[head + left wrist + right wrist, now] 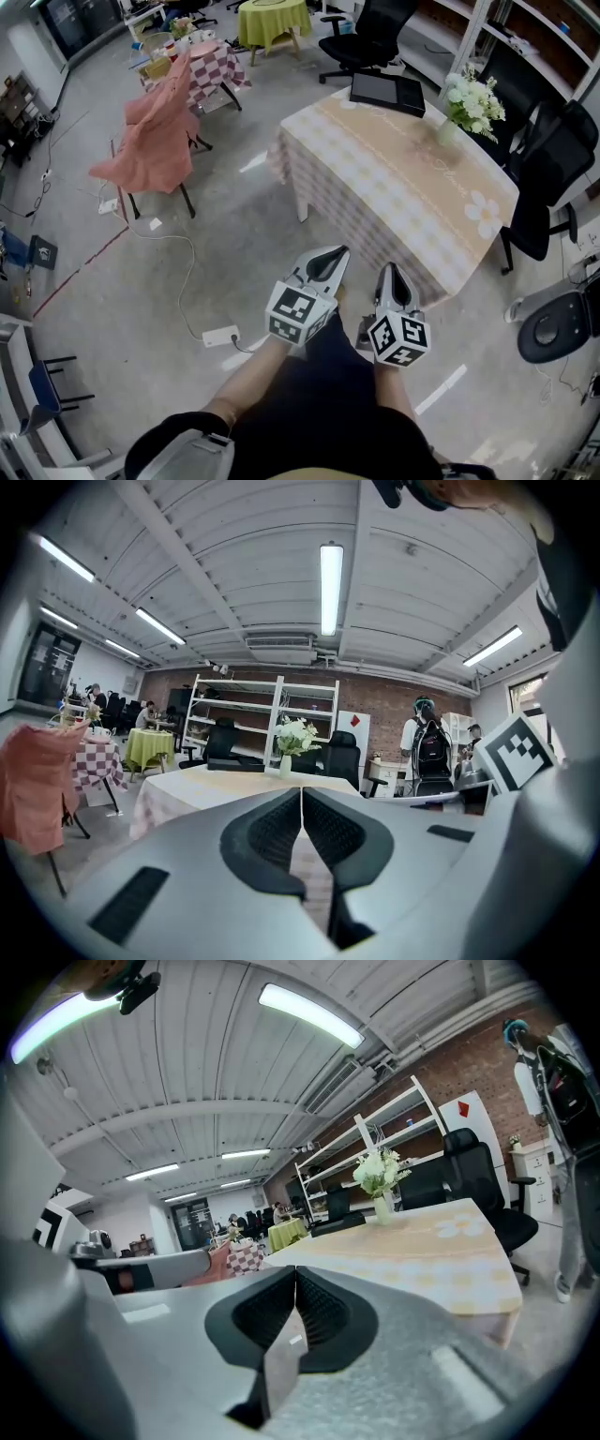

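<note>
My left gripper [331, 259] and right gripper [393, 278] hover side by side in the air just short of the near edge of a table with a beige checked cloth [403, 202]. Both are shut with nothing between the jaws. In the left gripper view the jaws of the left gripper [302, 792] meet in a thin line, with the table [225, 785] ahead. In the right gripper view the right gripper [294, 1275] is likewise closed, the table [412, 1246] stretching off to the right. A vase of white flowers [469, 103] and a dark laptop [386, 93] rest at the table's far end.
Black office chairs [553, 178] stand to the table's right and behind it. A chair draped in pink cloth [150, 141] stands left, with a white power strip [220, 336] and cable on the floor. A person with a backpack [429, 747] stands far off by shelves [253, 714].
</note>
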Demonstrator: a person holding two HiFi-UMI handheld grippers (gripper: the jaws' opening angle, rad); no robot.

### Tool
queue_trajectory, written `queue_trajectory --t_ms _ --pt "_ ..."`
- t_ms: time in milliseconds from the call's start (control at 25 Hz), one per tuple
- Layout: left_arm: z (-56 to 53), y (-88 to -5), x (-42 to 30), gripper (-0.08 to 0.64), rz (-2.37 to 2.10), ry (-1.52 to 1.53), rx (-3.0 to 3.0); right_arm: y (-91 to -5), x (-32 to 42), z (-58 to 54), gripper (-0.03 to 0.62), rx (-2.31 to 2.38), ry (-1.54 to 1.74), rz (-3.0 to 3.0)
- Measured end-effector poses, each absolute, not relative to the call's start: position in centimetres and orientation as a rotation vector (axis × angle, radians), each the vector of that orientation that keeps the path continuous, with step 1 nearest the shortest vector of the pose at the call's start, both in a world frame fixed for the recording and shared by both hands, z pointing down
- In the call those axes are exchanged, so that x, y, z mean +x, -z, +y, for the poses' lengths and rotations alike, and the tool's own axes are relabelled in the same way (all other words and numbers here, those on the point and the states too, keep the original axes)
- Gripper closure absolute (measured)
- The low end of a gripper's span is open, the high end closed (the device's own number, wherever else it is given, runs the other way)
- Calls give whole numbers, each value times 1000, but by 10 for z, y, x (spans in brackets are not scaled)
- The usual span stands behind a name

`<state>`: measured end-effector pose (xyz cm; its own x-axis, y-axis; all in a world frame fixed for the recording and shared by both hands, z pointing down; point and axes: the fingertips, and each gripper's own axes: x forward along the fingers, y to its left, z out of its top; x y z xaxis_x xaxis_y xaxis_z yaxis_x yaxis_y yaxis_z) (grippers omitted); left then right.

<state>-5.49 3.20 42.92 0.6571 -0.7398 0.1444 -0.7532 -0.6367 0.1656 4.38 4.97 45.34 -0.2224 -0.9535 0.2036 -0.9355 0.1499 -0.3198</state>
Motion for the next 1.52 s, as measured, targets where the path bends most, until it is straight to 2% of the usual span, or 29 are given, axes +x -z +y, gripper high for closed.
queue_trajectory --t_ms 1520 --pt "-208 -443 -25 546 -1255 -108 2589 -466 114 -190 588 -2014 676 2239"
